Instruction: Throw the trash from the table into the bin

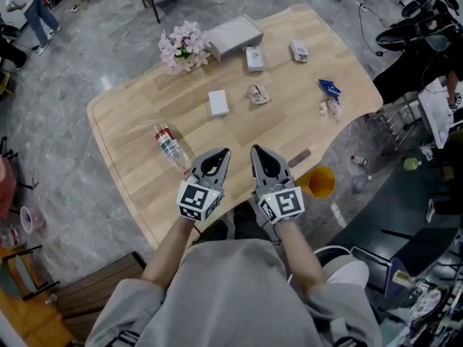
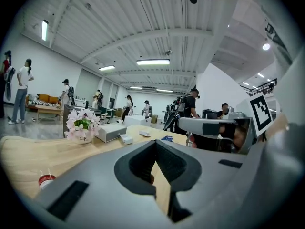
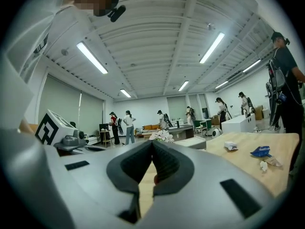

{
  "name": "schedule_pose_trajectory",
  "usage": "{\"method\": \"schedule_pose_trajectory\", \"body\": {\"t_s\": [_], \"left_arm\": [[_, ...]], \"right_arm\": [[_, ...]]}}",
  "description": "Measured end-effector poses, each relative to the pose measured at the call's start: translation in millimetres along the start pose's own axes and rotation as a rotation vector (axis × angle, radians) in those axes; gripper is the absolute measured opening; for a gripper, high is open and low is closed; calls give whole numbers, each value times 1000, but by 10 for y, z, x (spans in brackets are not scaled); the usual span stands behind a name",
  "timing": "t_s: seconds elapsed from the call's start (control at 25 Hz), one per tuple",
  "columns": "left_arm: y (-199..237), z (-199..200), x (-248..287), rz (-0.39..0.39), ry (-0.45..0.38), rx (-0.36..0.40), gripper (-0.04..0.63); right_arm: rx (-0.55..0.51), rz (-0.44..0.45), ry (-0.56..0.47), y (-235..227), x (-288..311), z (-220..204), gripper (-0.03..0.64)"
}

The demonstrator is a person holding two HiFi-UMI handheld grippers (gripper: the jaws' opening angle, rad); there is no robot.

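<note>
Trash lies scattered on the wooden table (image 1: pixel 137 114): a plastic bottle (image 1: pixel 168 145) with a red label near my left gripper, a white box (image 1: pixel 218 103), a crumpled wrapper (image 1: pixel 257 94), a small carton (image 1: pixel 254 58), another wrapper (image 1: pixel 299 50), a blue wrapper (image 1: pixel 329 88) and crumpled bits (image 1: pixel 329 108). An orange bin (image 1: pixel 317 182) stands on the floor by the table's near edge, right of my right gripper. My left gripper (image 1: pixel 222 153) (image 2: pixel 155 144) and right gripper (image 1: pixel 257 151) (image 3: pixel 152 144) hover side by side over the near edge, both shut and empty.
A pot of pink flowers (image 1: pixel 184 45) and a grey box (image 1: pixel 233 37) sit at the table's far side. A brown strip (image 1: pixel 299 157) lies near the right gripper. Chairs, cables and equipment crowd the floor at right. Several people stand in the hall beyond.
</note>
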State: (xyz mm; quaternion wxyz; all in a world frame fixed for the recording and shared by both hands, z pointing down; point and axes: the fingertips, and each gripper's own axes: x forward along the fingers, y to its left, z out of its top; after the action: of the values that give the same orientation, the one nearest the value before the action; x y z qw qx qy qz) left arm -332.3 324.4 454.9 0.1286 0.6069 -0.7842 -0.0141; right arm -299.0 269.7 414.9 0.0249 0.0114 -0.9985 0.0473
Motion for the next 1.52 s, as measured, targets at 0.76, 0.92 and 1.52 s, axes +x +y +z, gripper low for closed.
{"method": "schedule_pose_trajectory", "body": {"t_s": [0.76,0.92,1.52], "left_arm": [[699,71,940,295,110,51,6],[899,-73,1033,331,149,42,6],[1474,-681,1259,403,270,-5,6]], "right_arm": [[143,217,19,-841,844,-215,5],[164,218,33,-923,1017,-380,5],[232,171,84,-1037,1426,-969,5]]}}
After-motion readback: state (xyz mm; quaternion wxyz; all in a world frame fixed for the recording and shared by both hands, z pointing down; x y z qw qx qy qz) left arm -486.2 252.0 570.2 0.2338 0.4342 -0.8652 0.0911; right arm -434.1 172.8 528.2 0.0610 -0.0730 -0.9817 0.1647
